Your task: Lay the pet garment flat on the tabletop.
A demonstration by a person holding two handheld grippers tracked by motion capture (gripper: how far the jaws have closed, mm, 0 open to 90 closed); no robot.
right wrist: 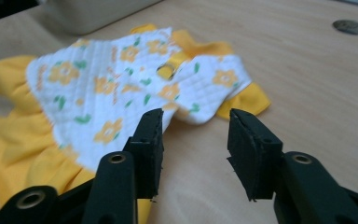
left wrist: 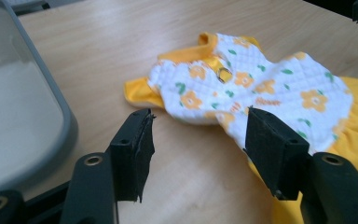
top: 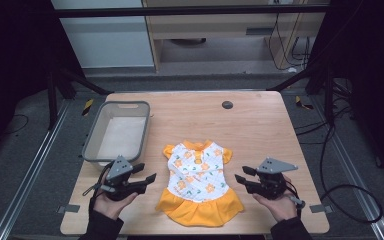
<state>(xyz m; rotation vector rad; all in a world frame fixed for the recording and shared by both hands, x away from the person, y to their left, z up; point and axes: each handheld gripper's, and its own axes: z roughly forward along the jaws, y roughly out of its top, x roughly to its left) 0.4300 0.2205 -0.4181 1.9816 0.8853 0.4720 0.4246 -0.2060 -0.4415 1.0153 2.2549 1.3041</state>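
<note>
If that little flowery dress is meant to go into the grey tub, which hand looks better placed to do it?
Probably the left. The left gripper sits open between the grey tub and the dress, so the carry looks short. The right gripper, also open, is on the dress's far side and would have to cross over it.

The left claw [left wrist: 198,140] stands with its two black jaws apart above the wooden bench [left wrist: 121,37], nothing between them; just beyond lies a small dress [left wrist: 256,88], flat, its white quilted top printed with orange flowers, its sleeve and skirt yellow; a grey tub [left wrist: 51,107] sits at the left edge.
</note>
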